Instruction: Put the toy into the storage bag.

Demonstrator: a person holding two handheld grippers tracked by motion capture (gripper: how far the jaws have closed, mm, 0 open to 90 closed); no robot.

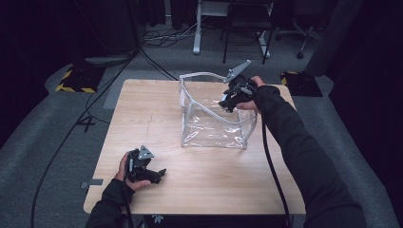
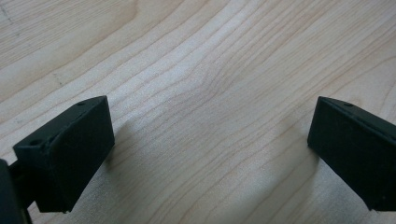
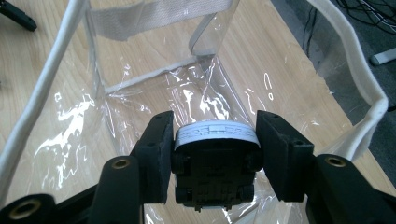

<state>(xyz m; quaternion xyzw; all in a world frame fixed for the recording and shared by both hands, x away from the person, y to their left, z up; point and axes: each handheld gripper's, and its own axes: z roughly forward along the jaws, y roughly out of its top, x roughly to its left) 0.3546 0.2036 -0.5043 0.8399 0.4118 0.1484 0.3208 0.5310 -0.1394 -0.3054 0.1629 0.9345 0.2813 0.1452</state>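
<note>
Right gripper (image 3: 215,140) jaws clamped on tape roll (image 3: 215,133), held over open clear bag (image 1: 214,111) at table's (image 1: 142,109) far side. Risk: roll clips soft rim, bag tips or folds. Left gripper (image 1: 151,175) rests near edge, jaws apart, empty.

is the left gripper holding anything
No, the left gripper stands open over the bare wooden table, with nothing between its jaws.
</note>
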